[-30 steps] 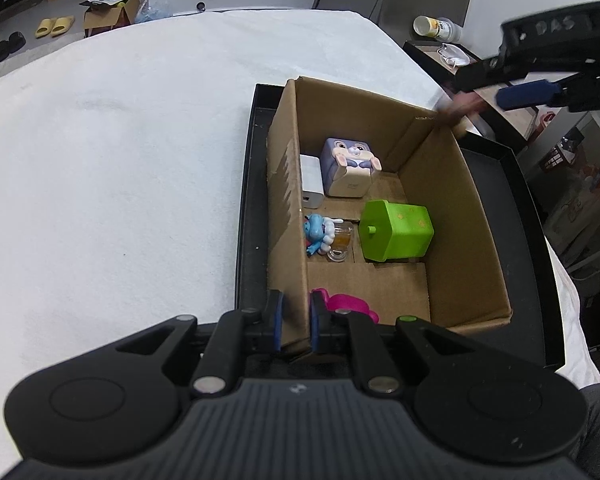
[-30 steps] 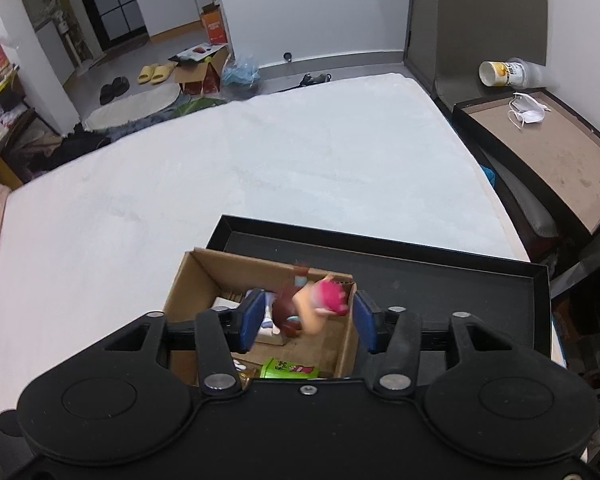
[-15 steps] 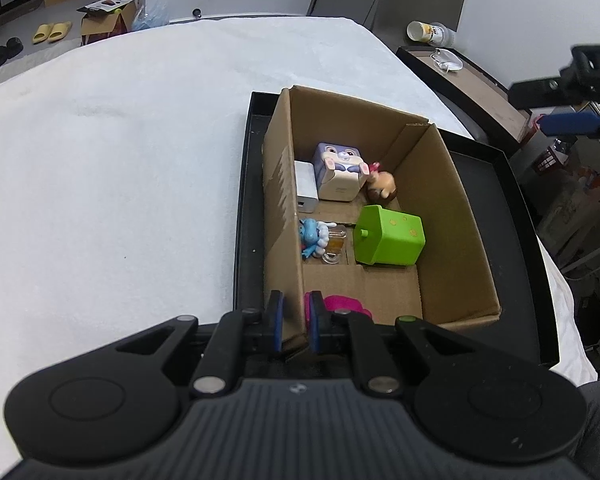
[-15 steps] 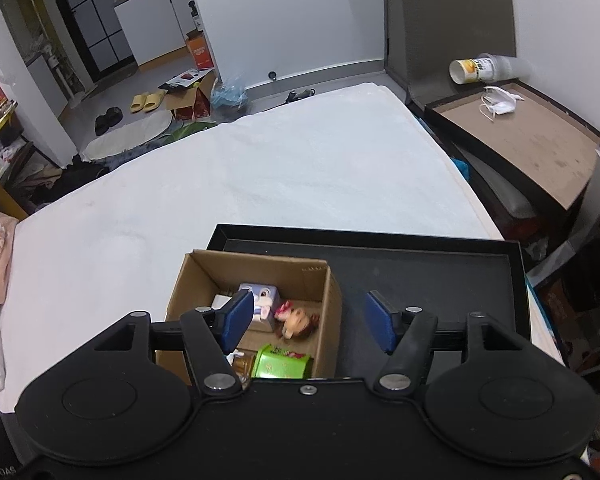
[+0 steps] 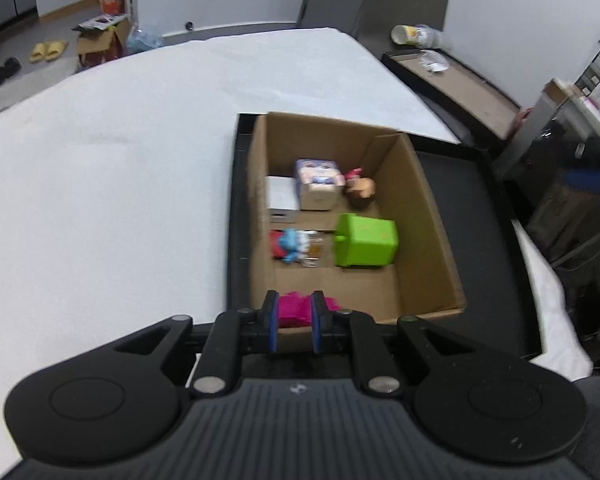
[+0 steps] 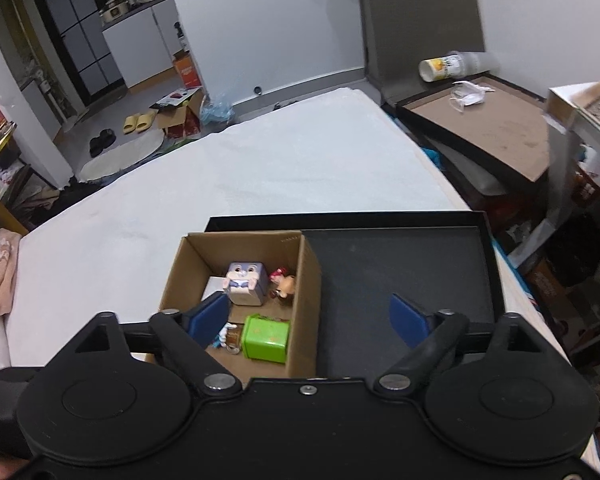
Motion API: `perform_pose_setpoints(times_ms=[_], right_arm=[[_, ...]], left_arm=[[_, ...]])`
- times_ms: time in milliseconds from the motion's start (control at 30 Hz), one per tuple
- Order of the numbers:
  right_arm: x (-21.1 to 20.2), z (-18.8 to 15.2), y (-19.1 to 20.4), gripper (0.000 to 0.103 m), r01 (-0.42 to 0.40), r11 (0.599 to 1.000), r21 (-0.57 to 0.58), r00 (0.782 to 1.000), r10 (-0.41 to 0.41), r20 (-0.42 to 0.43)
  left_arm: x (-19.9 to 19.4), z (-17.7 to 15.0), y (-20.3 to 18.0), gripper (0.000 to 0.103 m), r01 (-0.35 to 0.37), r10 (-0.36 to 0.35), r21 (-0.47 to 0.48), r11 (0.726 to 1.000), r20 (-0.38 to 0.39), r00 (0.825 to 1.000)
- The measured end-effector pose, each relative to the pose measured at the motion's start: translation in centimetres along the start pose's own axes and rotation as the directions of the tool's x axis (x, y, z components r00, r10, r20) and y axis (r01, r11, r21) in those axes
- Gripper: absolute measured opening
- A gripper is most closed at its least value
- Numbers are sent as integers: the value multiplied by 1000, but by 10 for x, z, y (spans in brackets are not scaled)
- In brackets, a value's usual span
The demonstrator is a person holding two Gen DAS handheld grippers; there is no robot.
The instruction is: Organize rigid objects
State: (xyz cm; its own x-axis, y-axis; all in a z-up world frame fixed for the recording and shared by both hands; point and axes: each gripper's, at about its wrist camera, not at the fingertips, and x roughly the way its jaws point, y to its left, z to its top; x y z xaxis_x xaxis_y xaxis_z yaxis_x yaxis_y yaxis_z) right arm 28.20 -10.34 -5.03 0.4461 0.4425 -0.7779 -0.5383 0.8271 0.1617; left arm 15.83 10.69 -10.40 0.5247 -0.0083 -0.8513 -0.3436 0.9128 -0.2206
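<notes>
left gripper [image 5: 292,322] sits low centre of the left wrist view, pointing into the near end of the cardboard box [image 5: 428,216]. its blue pads are close together with a narrow gap; a magenta toy [image 5: 294,309] shows in that gap, but i cannot tell whether they pinch it or the box wall. right gripper [image 6: 310,318] hangs above the box and black tray [image 6: 400,264], fingers spread wide, holding nothing.

in the box: purple bunny cube [image 6: 246,282] at the far end, white block [image 5: 282,200] left of it, small brown figure with pink bow [image 6: 283,282] just right of the cube, green cube [image 6: 266,338] nearer, blue-white figure [image 5: 290,244] left of it. the box sits in the tray's left part on a white bed [image 6: 260,168].

no readable writing; the print on the tipped cup [image 6: 444,66], upper right, is too blurry.

versus 1.0 s ago: the brown figure was between the right fingers and now lies in the box; the right gripper has pulled higher and opened wider. the left gripper has shifted right from the left wall.
</notes>
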Motion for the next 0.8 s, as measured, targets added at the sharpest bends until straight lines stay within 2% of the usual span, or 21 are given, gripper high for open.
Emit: perform_pose_setpoints(times_ms=[100, 233, 300, 467, 600, 667, 800], right_arm=[[-10, -6, -3, 95, 7, 1000, 7, 1000, -7, 7], [-26, -11, -9, 103, 18, 1000, 24, 999, -19, 32], [-32, -12, -13, 103, 21, 999, 35, 999, -22, 40], [-47, -18, -15, 103, 22, 999, 49, 998, -25, 59], [-59, -21, -14, 103, 25, 998, 52, 997, -29, 67], [-65, -22, -13, 103, 40, 998, 53, 996, -44, 73], [-81, -26, -12, 103, 43, 996, 76, 993, -50, 102]], left_arm=[[-12, 4, -10, 14, -26, 26, 23, 999, 13, 1000], [-28, 7, -16, 19, -15, 14, 24, 1000, 10, 1000], [-37, 8, -20, 26, -23, 22, 34, 999, 21, 1000], [-60, 11, -25, 64, -30, 28, 29, 999, 56, 998], [-78, 13, -29, 76, -43, 40, 30, 999, 88, 995], [-88, 14, -30, 86, -51, 47, 29, 998, 108, 993], [-107, 16, -33, 92, -56, 51, 31, 998, 143, 988]])
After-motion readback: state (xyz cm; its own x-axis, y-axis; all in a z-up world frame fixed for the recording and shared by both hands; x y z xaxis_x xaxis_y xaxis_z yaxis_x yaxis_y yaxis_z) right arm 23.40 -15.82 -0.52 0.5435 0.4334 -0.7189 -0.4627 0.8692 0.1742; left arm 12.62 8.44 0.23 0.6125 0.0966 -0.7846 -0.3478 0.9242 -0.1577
